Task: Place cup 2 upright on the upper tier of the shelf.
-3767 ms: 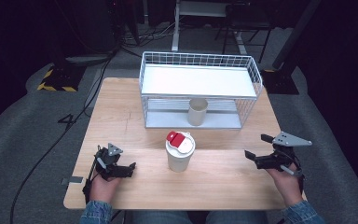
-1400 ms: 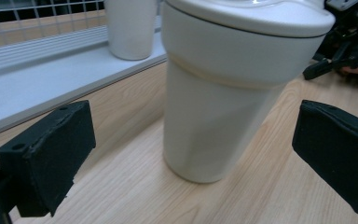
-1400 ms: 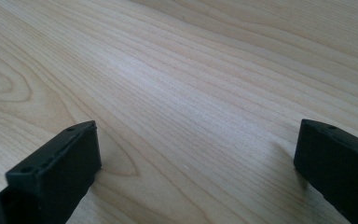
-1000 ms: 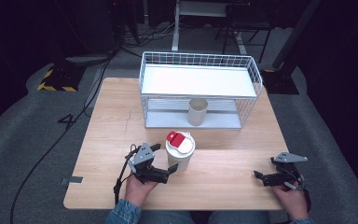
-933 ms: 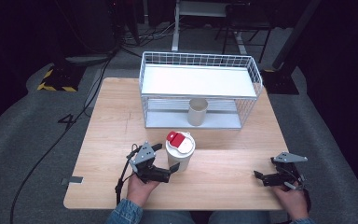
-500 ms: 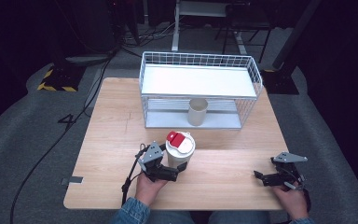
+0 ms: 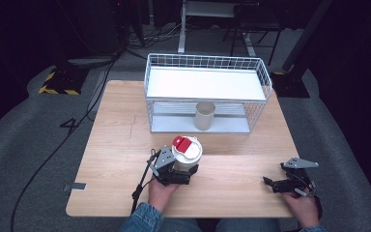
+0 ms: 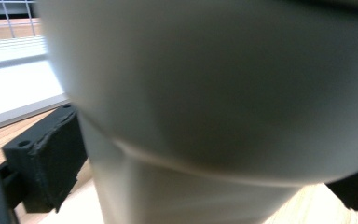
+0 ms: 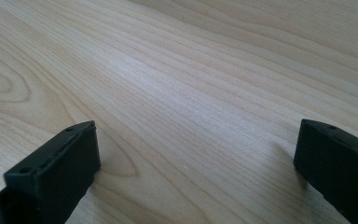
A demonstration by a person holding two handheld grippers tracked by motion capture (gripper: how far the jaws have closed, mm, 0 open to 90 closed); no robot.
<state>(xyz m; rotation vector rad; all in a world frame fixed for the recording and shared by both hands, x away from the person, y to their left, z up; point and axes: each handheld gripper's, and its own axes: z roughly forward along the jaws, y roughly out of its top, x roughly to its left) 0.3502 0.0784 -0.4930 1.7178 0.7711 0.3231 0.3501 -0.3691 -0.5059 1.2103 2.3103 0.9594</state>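
Table (image 7: 116,145): wire basket (image 7: 207,72) at the far middle, raised on a frame, with 1 small cup (image 7: 205,116) standing beneath it on the lower shelf. 1 lidded cup (image 7: 187,154) stands nearer the front edge, before the basket. Left gripper (image 7: 186,175) sits at that cup's near-left side, jaws either side of it. Right gripper (image 7: 270,184) lies well apart to the right, near the front edge.

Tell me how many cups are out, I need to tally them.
2: a white cup with a red-tabbed lid between the left gripper's fingers near the table's front, and a plain cup under the wire rack's shelf.
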